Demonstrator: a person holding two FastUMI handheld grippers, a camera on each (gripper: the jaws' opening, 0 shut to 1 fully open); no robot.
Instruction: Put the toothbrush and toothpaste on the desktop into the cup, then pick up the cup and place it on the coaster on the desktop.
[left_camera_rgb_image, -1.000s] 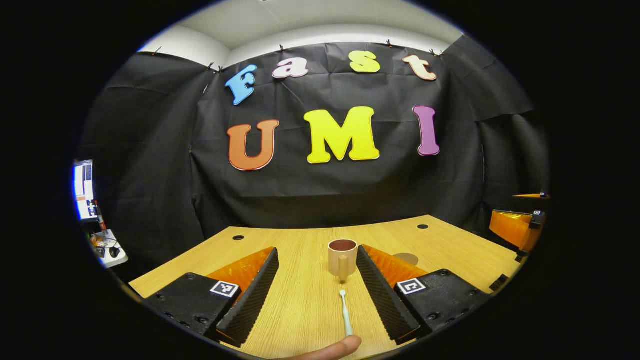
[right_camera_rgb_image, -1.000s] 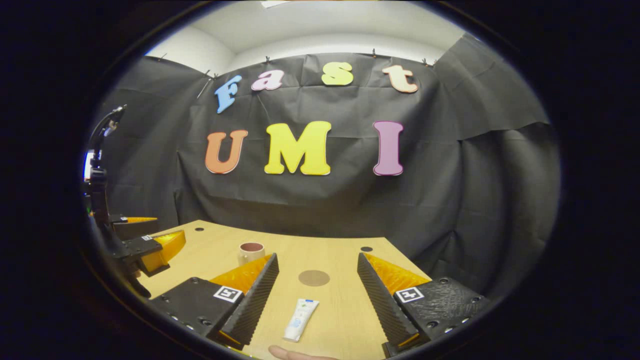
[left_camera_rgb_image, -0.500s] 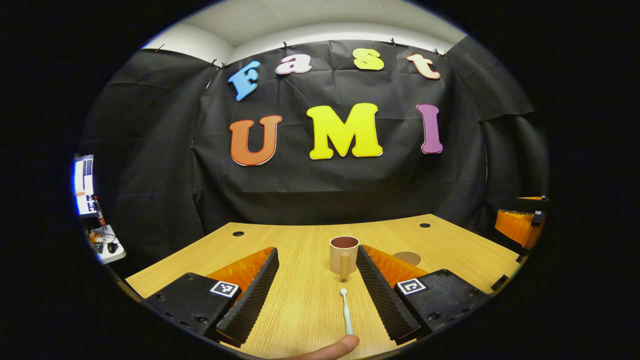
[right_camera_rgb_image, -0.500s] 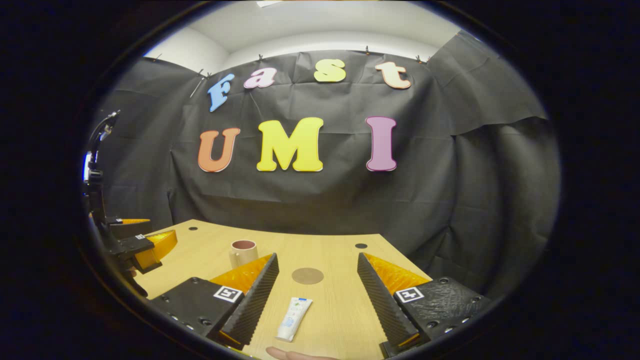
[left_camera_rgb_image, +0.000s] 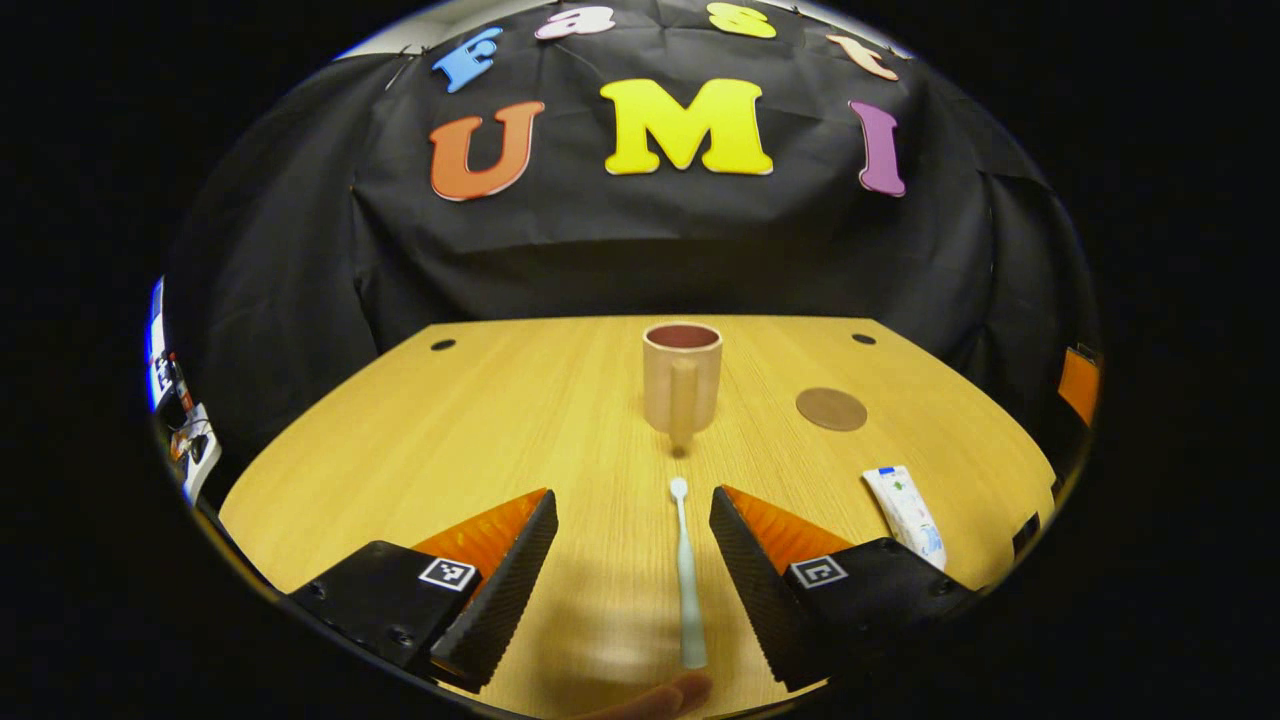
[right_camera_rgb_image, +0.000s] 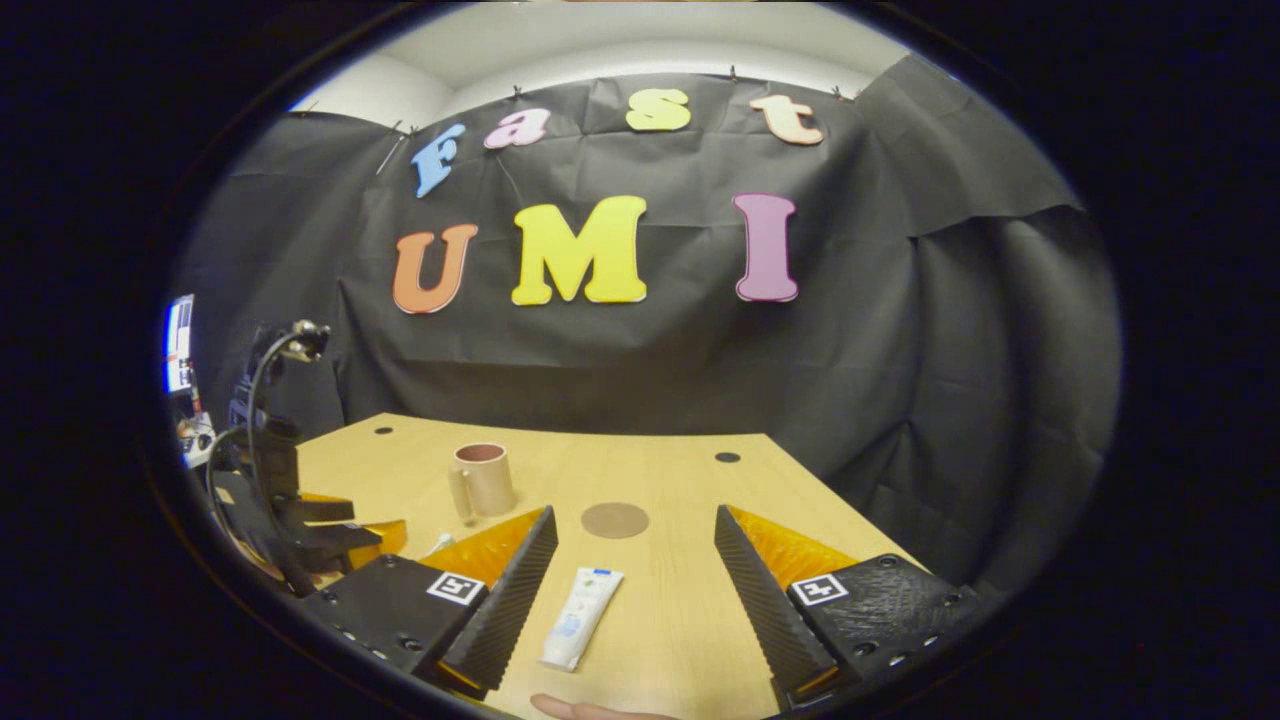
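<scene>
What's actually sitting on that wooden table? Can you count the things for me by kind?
Cup: 1
Toothbrush: 1
Toothpaste tube: 1
Coaster: 1
Total: 4 things on the table, none inside the cup yet.

Lit screen (right_camera_rgb_image: 178, 343) at far left

In the left gripper view, the toothbrush (left_camera_rgb_image: 686, 570) lies on the surface (left_camera_rgb_image: 480, 420) between the spread fingers of the left tongs (left_camera_rgb_image: 634, 590), head toward the cup (left_camera_rgb_image: 681, 377) standing just beyond it. The coaster (left_camera_rgb_image: 831, 408) sits right of the cup, and the toothpaste (left_camera_rgb_image: 904, 502) lies nearer, farther right (between the right tongs' (right_camera_rgb_image: 636, 600) fingers in the right gripper view).
</scene>
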